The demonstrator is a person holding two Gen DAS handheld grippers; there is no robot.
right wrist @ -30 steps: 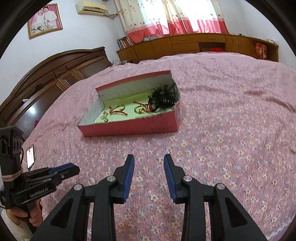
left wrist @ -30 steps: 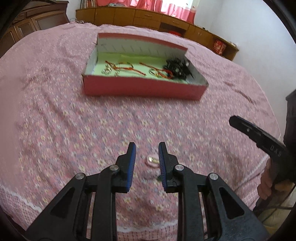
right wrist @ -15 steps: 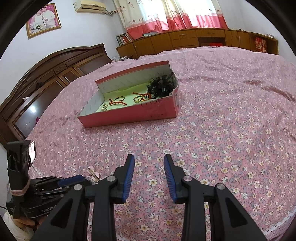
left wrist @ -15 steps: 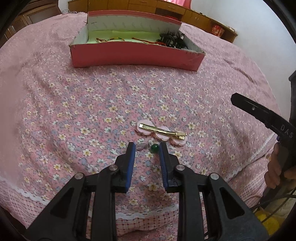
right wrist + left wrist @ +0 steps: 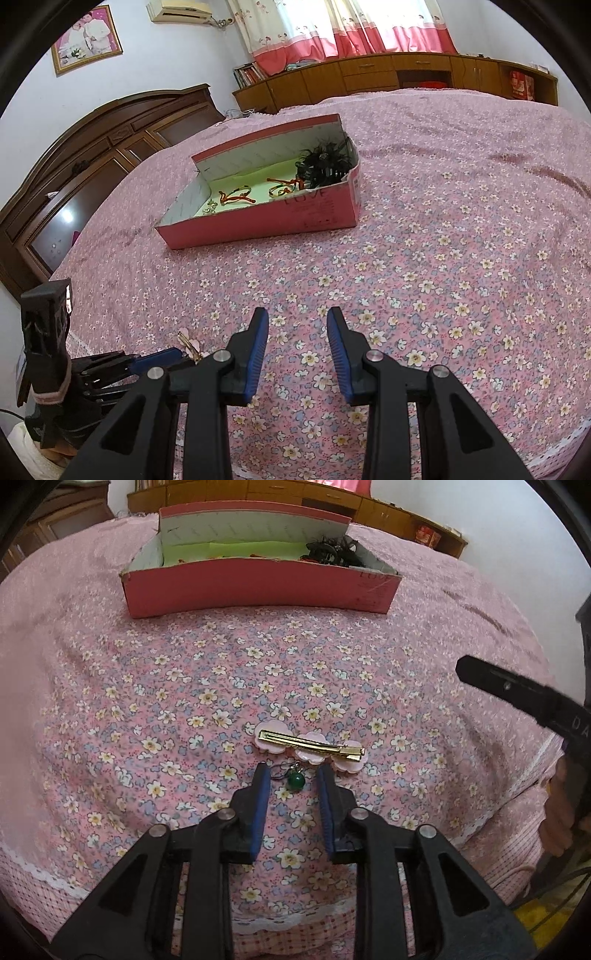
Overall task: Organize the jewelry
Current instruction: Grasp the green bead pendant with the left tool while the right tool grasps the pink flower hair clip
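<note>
Charm: green bead [image 5: 296, 781] with a small metal loop and thin cord, lying on the flowered bedspread [image 5: 184, 672], between the tips of the left tool [image 5: 291, 779].
Left tool: jaws closing, blue pads on either side of the bead, neither pad touching it as far as the view shows; the left pad's tip sits just beside the cord.
Hair clip: gold bar on pink flower shapes [image 5: 310, 744], flat on the bedspread just beyond the bead, crosswise to the left tool, its right end near the right pad's tip.
Box: pink, open-topped, green-lined [image 5: 258, 587], well beyond the clip; red cord bracelets [image 5: 236, 195] and a black hair claw [image 5: 325, 162] lie inside.
Right tool: [image 5: 298, 325] jaws spread with nothing between them, hanging over bare bedspread, apart from the box.
Left tool in right view: low at left, pads [image 5: 159, 358] near the clip; the bead is hidden there.
</note>
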